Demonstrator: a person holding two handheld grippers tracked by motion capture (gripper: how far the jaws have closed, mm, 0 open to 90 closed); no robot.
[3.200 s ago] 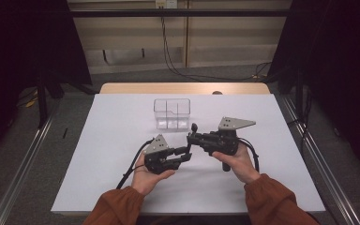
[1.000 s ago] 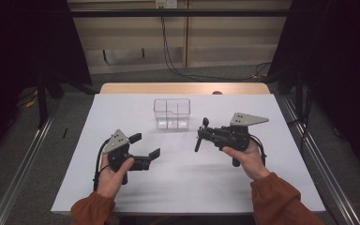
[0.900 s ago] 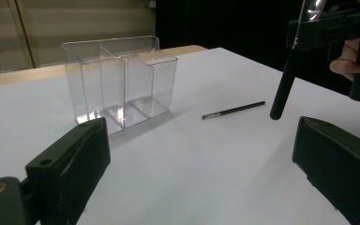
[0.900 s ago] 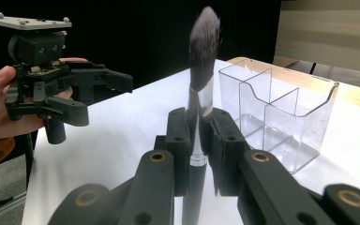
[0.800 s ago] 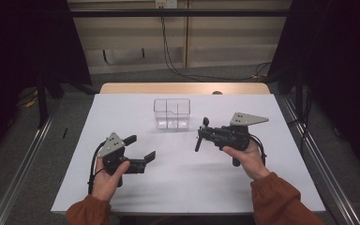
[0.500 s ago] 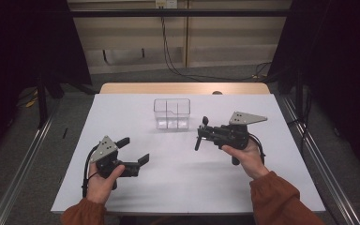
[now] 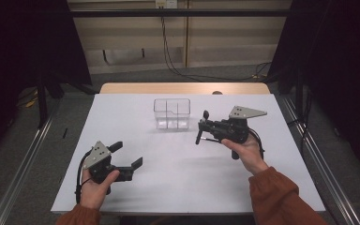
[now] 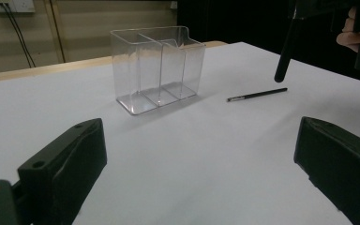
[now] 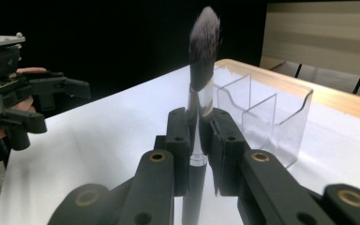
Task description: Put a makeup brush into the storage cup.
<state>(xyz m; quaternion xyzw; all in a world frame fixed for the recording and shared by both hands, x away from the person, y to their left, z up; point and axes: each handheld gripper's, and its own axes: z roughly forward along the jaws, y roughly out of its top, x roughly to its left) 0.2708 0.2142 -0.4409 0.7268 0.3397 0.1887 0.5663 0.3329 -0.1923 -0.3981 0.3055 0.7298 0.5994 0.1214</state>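
Brush (image 9: 201,84) stands upright, pinched in the right claw (image 9: 199,136) just beside the clear organizer (image 7: 171,113); left claw (image 7: 125,155) spread, well apart from it.

Clear glossy plastic organizer (image 7: 171,113)

So from my seat: the clear organizer (image 7: 171,114) sits on the table (image 7: 178,183) toward the far edge, around the middle. Right gripper (image 7: 199,127) hangs just right of it, holding a makeup brush (image 9: 200,56) upright, bristles up. A thin pencil (image 8: 257,94) lies flat on the table below that gripper, right of the organizer. My left gripper (image 7: 126,155) is at the near left, well apart from everything
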